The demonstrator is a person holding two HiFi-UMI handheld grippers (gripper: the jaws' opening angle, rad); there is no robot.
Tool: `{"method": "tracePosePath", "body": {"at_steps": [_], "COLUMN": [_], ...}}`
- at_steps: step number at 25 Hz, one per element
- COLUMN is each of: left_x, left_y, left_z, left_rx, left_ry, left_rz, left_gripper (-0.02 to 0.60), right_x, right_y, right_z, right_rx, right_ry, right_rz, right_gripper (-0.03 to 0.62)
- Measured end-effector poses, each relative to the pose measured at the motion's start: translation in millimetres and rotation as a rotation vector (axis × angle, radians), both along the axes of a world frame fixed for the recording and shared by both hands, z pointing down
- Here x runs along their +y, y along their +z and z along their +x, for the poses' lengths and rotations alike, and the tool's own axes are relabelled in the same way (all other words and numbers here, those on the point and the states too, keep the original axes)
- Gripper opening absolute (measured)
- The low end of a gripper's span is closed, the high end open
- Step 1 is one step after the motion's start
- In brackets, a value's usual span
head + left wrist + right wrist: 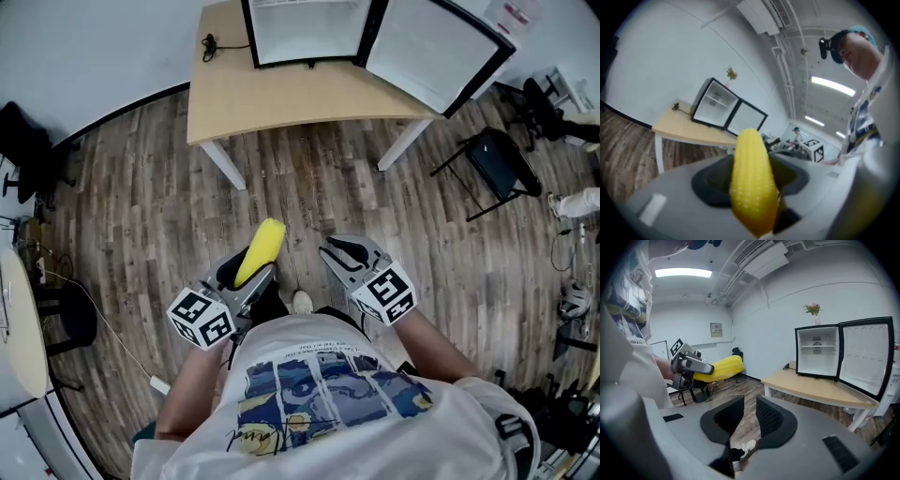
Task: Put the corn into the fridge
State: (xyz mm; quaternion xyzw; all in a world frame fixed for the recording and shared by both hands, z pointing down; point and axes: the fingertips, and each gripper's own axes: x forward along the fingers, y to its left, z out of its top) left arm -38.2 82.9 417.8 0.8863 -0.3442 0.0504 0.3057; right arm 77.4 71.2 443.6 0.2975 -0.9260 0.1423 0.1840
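A yellow corn cob (261,251) sticks forward out of my left gripper (247,272), which is shut on its lower half. In the left gripper view the corn (752,180) stands upright between the two jaws. My right gripper (341,255) is beside it to the right, with nothing between its jaws; in its own view the right gripper (744,416) shows a narrow gap with floor behind. The small black fridge (309,28) stands on a light wooden table (281,98) ahead, with its door (436,52) swung wide open. The fridge's white inside (818,352) shows a shelf.
A black folding chair (492,164) stands right of the table. A dark office chair (23,141) and a round white table (19,319) are at the left, with a cable and power strip (155,382) on the wood floor. A small plant (813,309) tops the fridge.
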Motion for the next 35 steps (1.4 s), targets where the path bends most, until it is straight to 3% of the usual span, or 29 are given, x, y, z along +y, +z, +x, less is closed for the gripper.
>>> {"method": "tracePosePath", "body": {"at_steps": [8, 17, 27, 35], "left_x": [-104.5, -225.5, -330.6, -421.7], "left_y": [17.1, 20.6, 29.8, 42.1], "left_z": [3.6, -11.7, 3.2, 53.5], "left_rx": [0.019, -0.029, -0.072, -0.143], "left_ry": [0.073, 0.132, 0.149, 0.100], "left_rz": [-0.003, 0.051, 0.086, 0.113], "left_gripper": [0.242, 0.242, 0.242, 0.242], "right_x": [-68.4, -153.3, -210.3, -267.5], "right_y": [5.4, -4.0, -12.1, -16.3], "right_z": [15.7, 2.8, 8.7, 49.7], "right_rx": [0.041, 0.063, 0.079, 0.043], "right_ry": [0.154, 0.296, 0.363, 0.344], "right_rz": [-0.007, 0.006, -0.004, 0.004], "right_gripper": [0.039, 0.028, 0.029, 0.029]}}
